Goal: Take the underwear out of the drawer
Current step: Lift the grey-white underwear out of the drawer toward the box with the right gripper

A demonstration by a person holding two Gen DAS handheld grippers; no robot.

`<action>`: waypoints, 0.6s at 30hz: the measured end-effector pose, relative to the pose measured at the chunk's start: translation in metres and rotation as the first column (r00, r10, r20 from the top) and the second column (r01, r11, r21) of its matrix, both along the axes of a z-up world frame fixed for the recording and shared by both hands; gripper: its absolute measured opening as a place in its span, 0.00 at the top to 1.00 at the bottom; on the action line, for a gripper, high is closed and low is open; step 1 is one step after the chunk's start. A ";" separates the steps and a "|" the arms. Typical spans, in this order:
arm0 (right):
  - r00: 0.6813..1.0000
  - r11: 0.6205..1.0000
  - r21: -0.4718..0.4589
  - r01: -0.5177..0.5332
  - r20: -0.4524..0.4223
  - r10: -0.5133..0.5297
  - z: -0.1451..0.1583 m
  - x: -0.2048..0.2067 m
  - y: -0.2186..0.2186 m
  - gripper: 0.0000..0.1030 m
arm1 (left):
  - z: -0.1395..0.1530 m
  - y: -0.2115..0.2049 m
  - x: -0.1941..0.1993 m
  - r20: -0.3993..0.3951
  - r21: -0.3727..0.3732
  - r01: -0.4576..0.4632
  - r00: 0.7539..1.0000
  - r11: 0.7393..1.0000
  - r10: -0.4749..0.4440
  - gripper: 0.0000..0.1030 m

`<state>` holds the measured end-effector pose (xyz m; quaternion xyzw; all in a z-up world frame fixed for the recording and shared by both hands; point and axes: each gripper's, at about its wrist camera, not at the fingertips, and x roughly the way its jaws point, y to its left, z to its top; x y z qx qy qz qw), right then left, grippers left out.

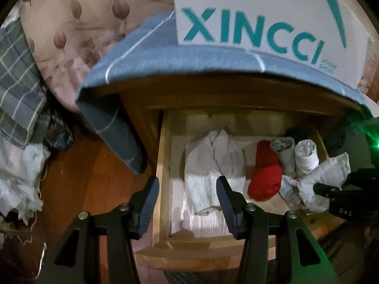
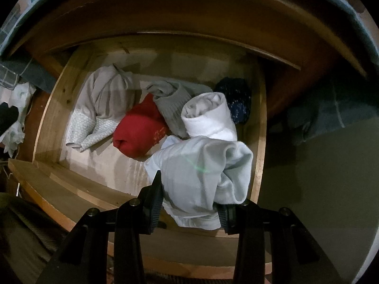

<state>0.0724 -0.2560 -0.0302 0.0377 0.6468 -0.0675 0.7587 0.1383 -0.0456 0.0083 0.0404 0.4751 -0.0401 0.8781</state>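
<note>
The wooden drawer [image 2: 45, 127] stands pulled out, its pale plank walls and smooth bottom board bare along the front edge. The right gripper [image 2: 189, 203] pinches a soft, crumpled piece of pale white underwear [image 2: 201, 165] between its ribbed black pads, the cloth bunched in loose folds at the drawer's front right corner; whether it rests on the bottom or is lifted off it cannot be told. The left gripper [image 1: 187, 201] hangs over the drawer's left wall with its blue-edged jaws parted about halfway and nothing between them. Five more fabric items lie inside: a flat beige garment [image 2: 104, 104] with a honeycomb-textured lower part by the left wall, one plump red bundle [image 2: 139, 130] in the middle, one grey knit roll [image 2: 170, 104], one white roll [image 2: 208, 116] shaped like a tube, and one dark speckled bundle [image 2: 236, 99] toward the back right corner. A blue checked cloth [image 1: 146, 66] drapes over the cabinet top above, under a white box [image 1: 260, 11] printed with teal letters.
</note>
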 end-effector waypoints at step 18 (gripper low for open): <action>0.997 1.000 0.023 -0.005 0.081 0.003 0.032 -0.008 0.006 0.64 | -0.009 0.004 0.002 -0.015 0.000 -0.040 0.999 0.999 0.040 0.50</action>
